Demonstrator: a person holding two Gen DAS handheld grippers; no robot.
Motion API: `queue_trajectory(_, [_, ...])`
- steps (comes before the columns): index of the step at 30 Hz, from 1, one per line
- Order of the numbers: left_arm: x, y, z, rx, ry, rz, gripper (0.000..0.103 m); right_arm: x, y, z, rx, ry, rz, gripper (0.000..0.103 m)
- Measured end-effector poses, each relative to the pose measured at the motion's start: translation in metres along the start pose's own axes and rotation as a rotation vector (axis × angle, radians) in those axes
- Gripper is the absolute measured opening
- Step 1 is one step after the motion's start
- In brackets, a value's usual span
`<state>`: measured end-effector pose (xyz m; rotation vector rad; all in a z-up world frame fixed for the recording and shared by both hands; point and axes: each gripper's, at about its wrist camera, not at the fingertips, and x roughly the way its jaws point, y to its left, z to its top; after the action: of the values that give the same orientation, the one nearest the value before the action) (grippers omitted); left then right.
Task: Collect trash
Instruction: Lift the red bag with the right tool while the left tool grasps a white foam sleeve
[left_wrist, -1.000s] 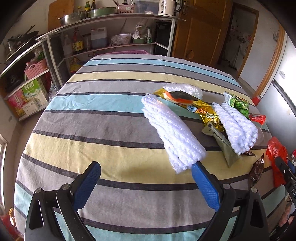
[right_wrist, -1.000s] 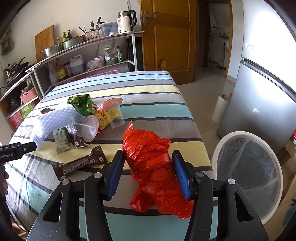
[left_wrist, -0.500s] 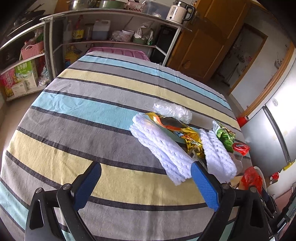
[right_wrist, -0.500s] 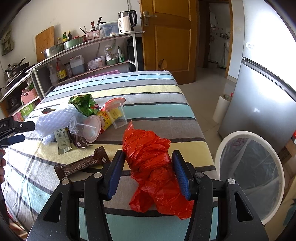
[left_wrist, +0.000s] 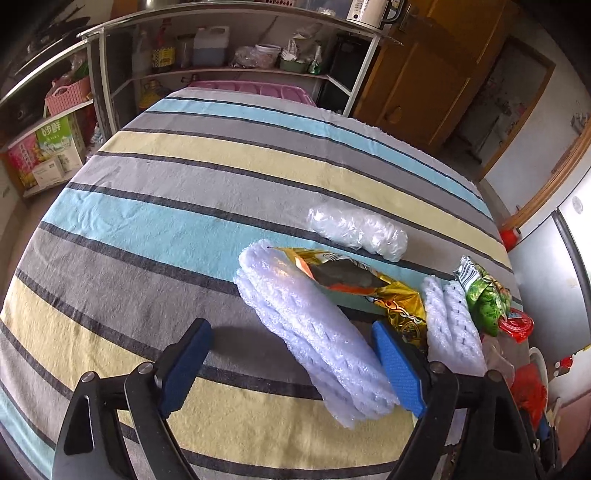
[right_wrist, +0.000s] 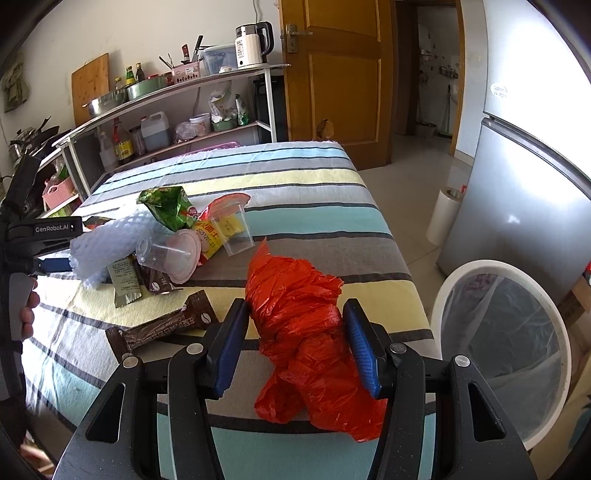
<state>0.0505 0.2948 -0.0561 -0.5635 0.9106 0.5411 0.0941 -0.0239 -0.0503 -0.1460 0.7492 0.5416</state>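
Left gripper (left_wrist: 291, 363) neared foam net (left_wrist: 317, 332).

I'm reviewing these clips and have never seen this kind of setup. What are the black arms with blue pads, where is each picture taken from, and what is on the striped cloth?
There is no robot: a person holds a two-finger gripper in each hand, with a camera on each looking along its fingers. In the left view, the left gripper is closing around a white foam net sleeve, which touches only one pad so far. In the right view, the right gripper has a crumpled red plastic bag between its pads; a firm grip cannot be told. On the striped tablecloth lie wrappers, clear plastic cups and a brown snack wrapper. A white lined bin stands beside the table.
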Motion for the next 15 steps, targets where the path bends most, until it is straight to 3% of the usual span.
queue_trajectory(5, [-0.003, 0.008, -0.003, 0.042, -0.007, 0.035, 0.081, 0.004, -0.002, -0.002, 0.01, 0.011, 0.0, 0.054])
queue_trajectory(10, [-0.011, 0.023, -0.005, 0.073, -0.007, 0.013, 0.077, 0.004, -0.002, -0.002, 0.01, 0.01, 0.0, 0.054])
queue_trajectory(15, [-0.014, 0.04, 0.0, 0.02, -0.005, -0.013, 0.054, 0.003, -0.001, -0.003, 0.007, 0.007, -0.017, 0.052])
